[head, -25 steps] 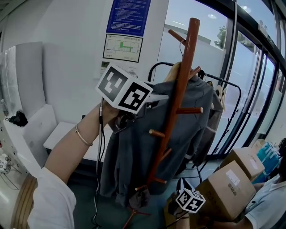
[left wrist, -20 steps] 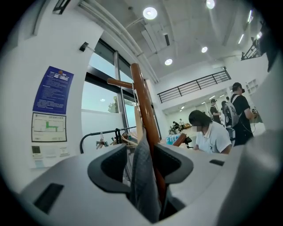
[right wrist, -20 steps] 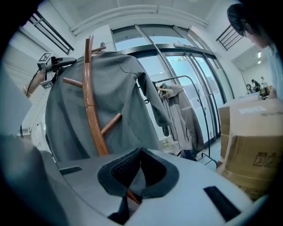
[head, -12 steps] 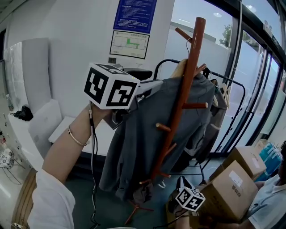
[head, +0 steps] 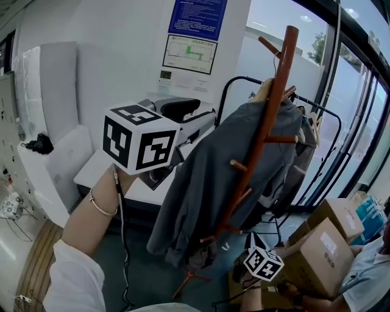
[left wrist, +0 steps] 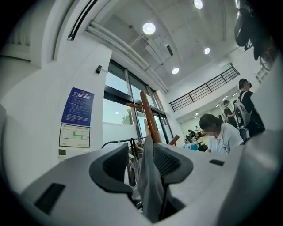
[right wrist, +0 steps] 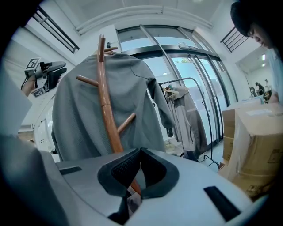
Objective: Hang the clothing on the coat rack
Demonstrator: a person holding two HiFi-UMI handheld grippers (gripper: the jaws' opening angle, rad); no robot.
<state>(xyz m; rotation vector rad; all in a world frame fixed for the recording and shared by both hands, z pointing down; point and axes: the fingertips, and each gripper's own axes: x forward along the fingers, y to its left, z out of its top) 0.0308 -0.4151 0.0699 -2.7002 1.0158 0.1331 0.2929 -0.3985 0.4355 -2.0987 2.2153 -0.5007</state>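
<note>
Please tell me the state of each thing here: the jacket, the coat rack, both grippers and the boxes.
Grey fabric jacket: hanging on the rack, draped round its pole.
Brown wooden coat rack: standing, carrying the jacket.
Left gripper: jaws apart, a fold of the jacket between them.
Right gripper: jaws together at the tips.
Brown cardboard boxes: closed.

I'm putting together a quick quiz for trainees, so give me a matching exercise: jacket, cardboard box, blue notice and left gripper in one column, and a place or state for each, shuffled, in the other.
1. jacket
2. cardboard box
3. blue notice
4. left gripper

A. up on the white wall
B. jaws apart, grey cloth between them
C. hanging on the wooden coat rack
D. low at the right of the head view

Pairs: 1-C, 2-D, 3-A, 4-B
</note>
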